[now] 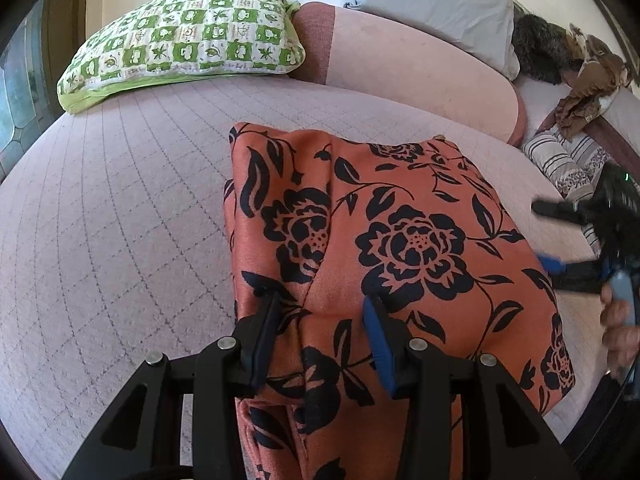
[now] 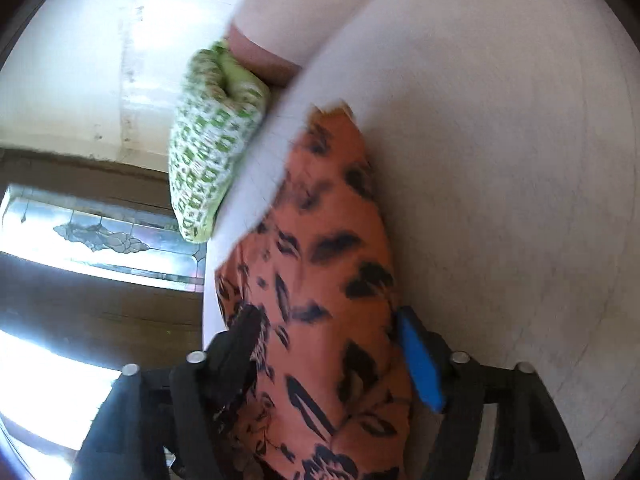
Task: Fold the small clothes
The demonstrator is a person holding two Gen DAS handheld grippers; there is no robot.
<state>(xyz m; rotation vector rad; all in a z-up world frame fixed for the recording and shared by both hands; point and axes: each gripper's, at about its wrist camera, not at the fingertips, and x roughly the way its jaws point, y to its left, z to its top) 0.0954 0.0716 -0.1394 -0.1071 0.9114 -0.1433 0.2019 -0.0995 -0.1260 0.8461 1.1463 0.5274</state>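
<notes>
With the left gripper clamped on a bunched ridge of the orange satin garment with black flowers and the right gripper spread wide around its edge without pinching, the slippery fold between the jaws could slump open.

Garment: orange cloth, slight satin sheen, black floral print. Bed cover: matt quilted fabric. Pillow: printed cotton-like cloth. Gripper fingers: matt black plastic.

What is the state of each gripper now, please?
Left gripper: closed on a fold of the orange floral garment.
Right gripper: open around the garment, not gripping it.
</notes>
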